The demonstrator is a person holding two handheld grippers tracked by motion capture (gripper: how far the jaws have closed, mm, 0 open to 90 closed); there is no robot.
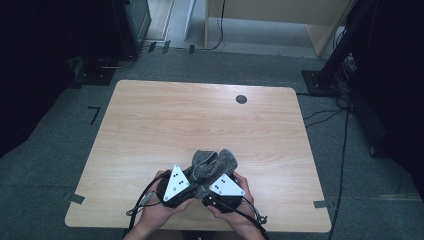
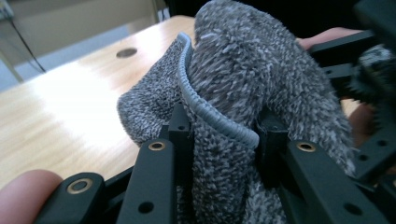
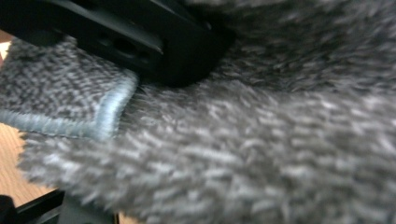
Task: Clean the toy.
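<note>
- The left gripper [image 2: 219, 135] has its jaws clamped on the fuzzy grey knitted sock [image 2: 261, 79], at its pale ribbed cuff [image 2: 210, 112].
- The right gripper [image 1: 226, 189] is buried in the sock; its grasp cannot be told.
- The sock is held just above the light wooden table [image 1: 150, 125], at its near edge.
- My advice: pinch the cuff only and pull evenly.

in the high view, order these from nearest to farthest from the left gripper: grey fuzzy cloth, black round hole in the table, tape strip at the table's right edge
1. grey fuzzy cloth, right at the left gripper, near edge.
2. tape strip, off to the right.
3. black round hole, far side of the table.
</note>
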